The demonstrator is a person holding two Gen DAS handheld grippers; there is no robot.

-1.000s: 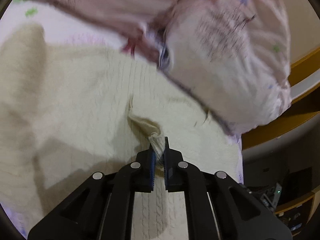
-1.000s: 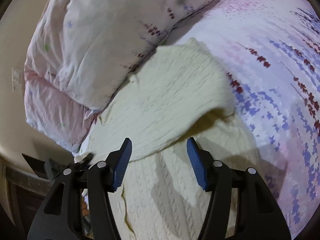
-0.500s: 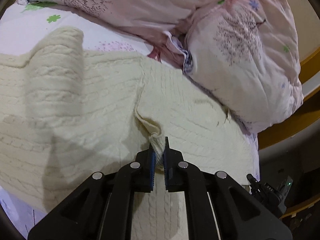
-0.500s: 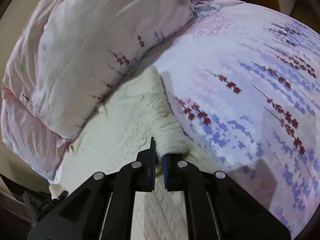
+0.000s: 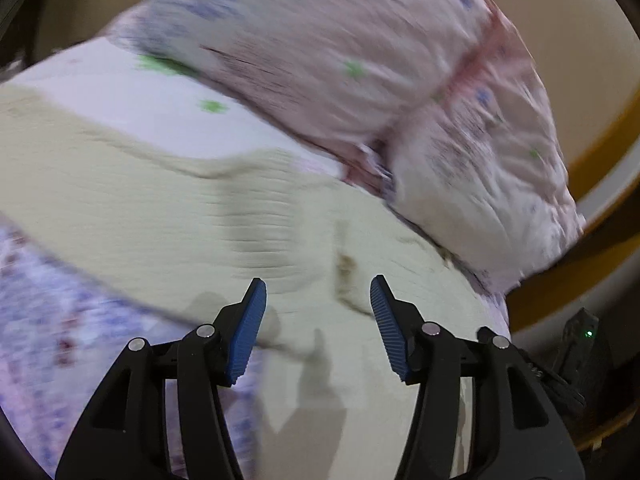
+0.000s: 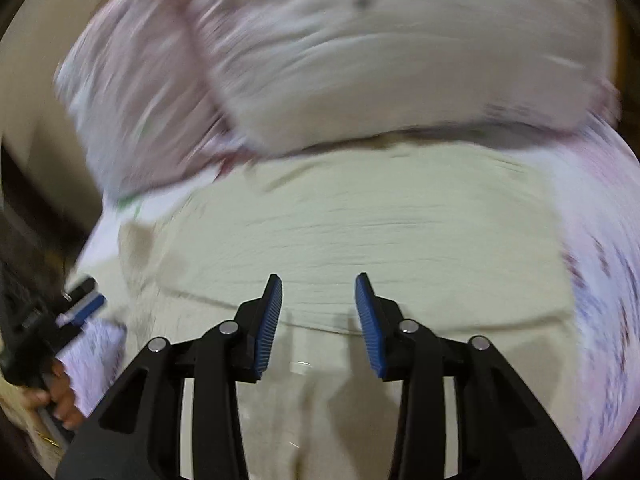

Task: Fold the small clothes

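A cream cable-knit sweater (image 5: 248, 216) lies flat on the bed; it also fills the middle of the right wrist view (image 6: 380, 232), with a folded edge just ahead of the fingers. My left gripper (image 5: 318, 300) is open and empty above the sweater. My right gripper (image 6: 319, 296) is open and empty above the sweater. Both views are blurred by motion. The other gripper (image 6: 80, 304) and the hand that holds it show at the left edge of the right wrist view.
Pink and white floral pillows (image 5: 400, 80) lie against the far side of the sweater, also in the right wrist view (image 6: 360, 60). The floral bedsheet (image 5: 60, 320) surrounds the sweater. A yellow wooden bed frame (image 5: 600, 152) stands at the right.
Both grippers were shut on the sweater half a second ago; both have opened and let go. The sweater now lies flat, and both views have swung and pulled back.
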